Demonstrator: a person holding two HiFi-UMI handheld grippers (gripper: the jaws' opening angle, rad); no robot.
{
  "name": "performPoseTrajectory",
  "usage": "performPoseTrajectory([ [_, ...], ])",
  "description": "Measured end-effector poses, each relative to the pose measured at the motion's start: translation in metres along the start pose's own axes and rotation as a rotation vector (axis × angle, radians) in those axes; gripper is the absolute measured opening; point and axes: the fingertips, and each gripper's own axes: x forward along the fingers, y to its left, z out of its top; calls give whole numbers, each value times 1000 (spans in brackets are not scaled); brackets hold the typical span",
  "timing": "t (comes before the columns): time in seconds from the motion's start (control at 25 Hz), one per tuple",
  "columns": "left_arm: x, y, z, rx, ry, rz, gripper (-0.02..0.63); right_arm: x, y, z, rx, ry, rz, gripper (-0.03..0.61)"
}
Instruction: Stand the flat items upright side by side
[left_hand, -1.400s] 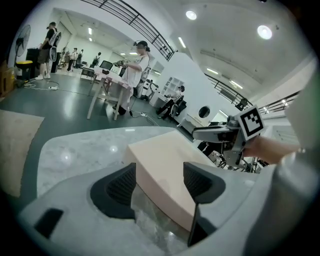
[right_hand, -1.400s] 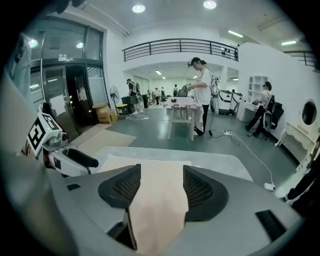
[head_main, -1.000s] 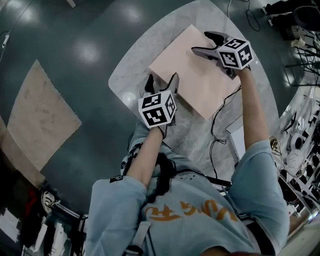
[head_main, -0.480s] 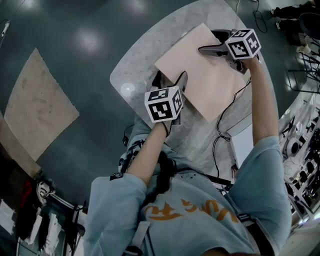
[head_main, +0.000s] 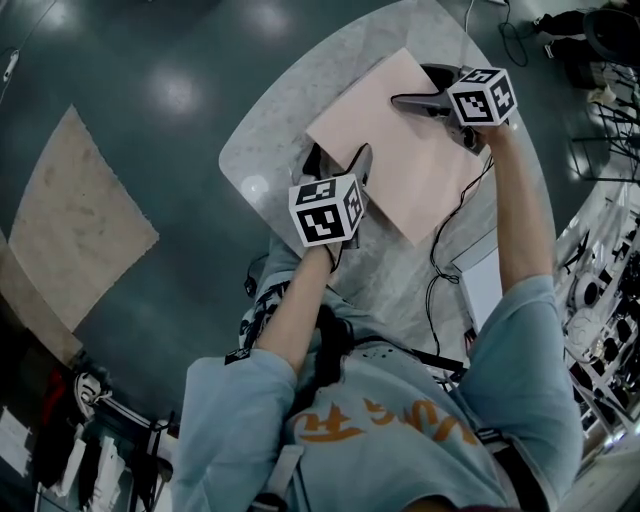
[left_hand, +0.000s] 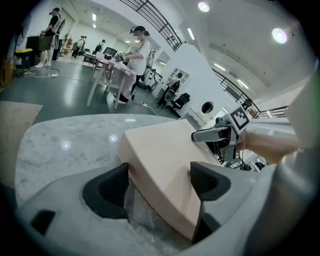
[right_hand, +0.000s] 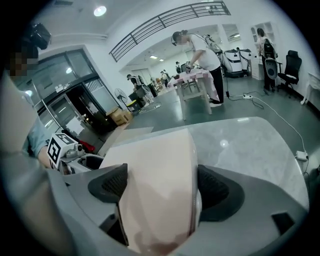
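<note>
A thick pink slab (head_main: 390, 150) lies flat on the oval marble table (head_main: 270, 130). My left gripper (head_main: 338, 158) straddles its near left corner. In the left gripper view one pad meets the slab's (left_hand: 165, 155) side face and the other sits on its top, so the left gripper (left_hand: 160, 172) is shut on that corner. My right gripper (head_main: 412, 85) is at the far right corner. Its jaws have just been opening, and the slab (right_hand: 155, 185) fills the gap between them. The right gripper (right_hand: 162, 175) stands open around it.
A black cable (head_main: 440, 250) runs over the table's near right part, beside a white sheet (head_main: 482, 290). A beige mat (head_main: 70, 220) lies on the dark floor to the left. Cluttered shelving (head_main: 600, 310) stands at the right. People work at tables in the background.
Both grippers keep to their corners of the slab. The right gripper's jaws stand slightly wider and it has tilted a little. The slab still lies flat.
</note>
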Motion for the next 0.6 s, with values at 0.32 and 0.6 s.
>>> performPoseTrajectory([
  [0.32, -26, -15, 17, 122, -90, 2, 397, -29, 25, 15, -42, -89, -37, 437],
  [0.6, -56, -32, 30, 253, -171, 6, 397, -59, 52, 24, -79, -190, -66, 437],
])
